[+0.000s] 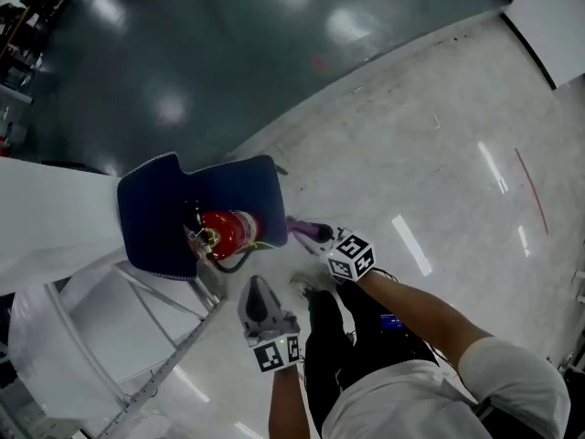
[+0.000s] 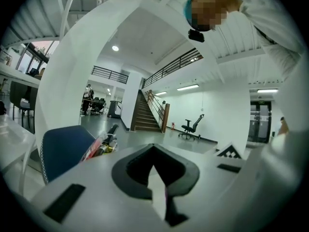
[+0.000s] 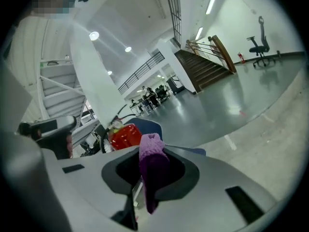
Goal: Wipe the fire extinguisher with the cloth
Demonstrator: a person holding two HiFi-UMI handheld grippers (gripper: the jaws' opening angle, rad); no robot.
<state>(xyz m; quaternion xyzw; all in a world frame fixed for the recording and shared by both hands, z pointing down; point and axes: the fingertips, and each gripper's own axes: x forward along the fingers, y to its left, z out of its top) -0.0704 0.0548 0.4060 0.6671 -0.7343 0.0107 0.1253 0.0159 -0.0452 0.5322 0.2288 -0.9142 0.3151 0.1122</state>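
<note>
A red fire extinguisher (image 1: 230, 232) with a black hose stands against a blue padded panel (image 1: 164, 204) on the floor. My right gripper (image 1: 312, 233) is just right of it, shut on a purple cloth (image 1: 299, 226). In the right gripper view the cloth (image 3: 153, 154) sticks up between the jaws, with the extinguisher (image 3: 124, 135) a short way ahead. My left gripper (image 1: 259, 293) hangs below the extinguisher, pointing toward it, jaws together and holding nothing. The left gripper view shows the extinguisher's top (image 2: 102, 145) beside the blue panel (image 2: 63, 149).
A broad white beam (image 1: 55, 222) and a white metal frame (image 1: 137, 314) stand at the left, close to the extinguisher. The person's dark trousers and shoes (image 1: 334, 332) are under the grippers. Light grey floor (image 1: 439, 154) spreads to the right, dark green floor (image 1: 228, 53) beyond.
</note>
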